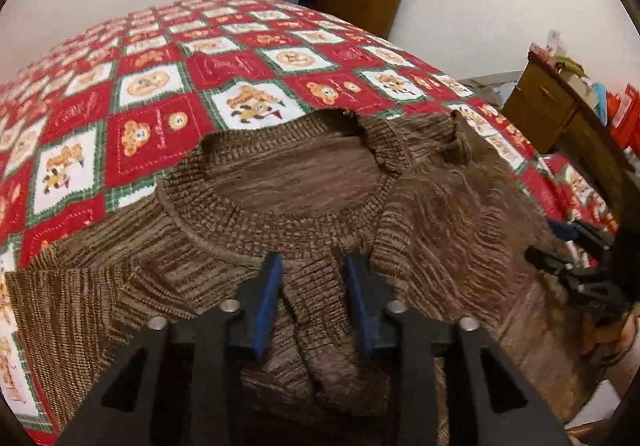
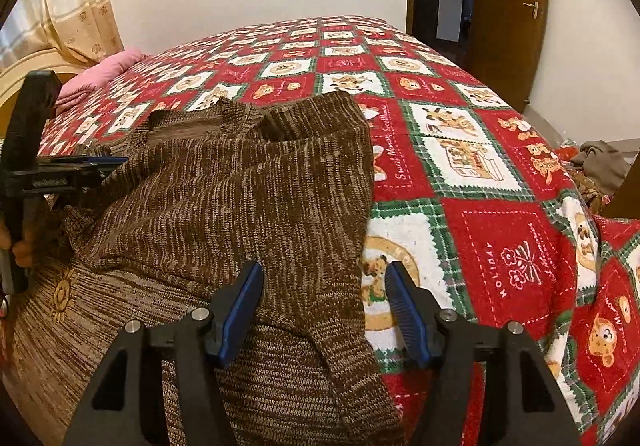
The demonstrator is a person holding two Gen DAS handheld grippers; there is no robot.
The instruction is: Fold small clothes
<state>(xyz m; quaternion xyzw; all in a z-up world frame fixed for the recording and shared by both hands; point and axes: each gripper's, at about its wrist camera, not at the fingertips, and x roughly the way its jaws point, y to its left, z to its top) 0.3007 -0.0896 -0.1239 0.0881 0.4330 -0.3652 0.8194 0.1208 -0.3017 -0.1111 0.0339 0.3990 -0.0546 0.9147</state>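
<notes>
Brown marled knit fills my left wrist view: the sweater [image 1: 280, 230] lies spread on the bed's red, white and green bear-print quilt [image 1: 152, 94], its ribbed neck opening facing the far wall. My left tool [image 1: 314, 302] sits over the sweater just below that collar, blue pads parted a little, with a raised ridge of knit running between them; I cannot tell whether the pads touch it. My right tool [image 1: 576, 278] shows at the sweater's right edge, too side-on to judge.

From my right wrist view, the sweater [image 2: 224, 206] lies with its right sleeve folded across the body, and the quilt [image 2: 480, 174] is bare beside it. My right tool [image 2: 326, 310] gapes wide, one pad over the sleeve, the other over the quilt, holding nothing. My left tool [image 2: 80, 166] hovers at the sweater's far left.
</notes>
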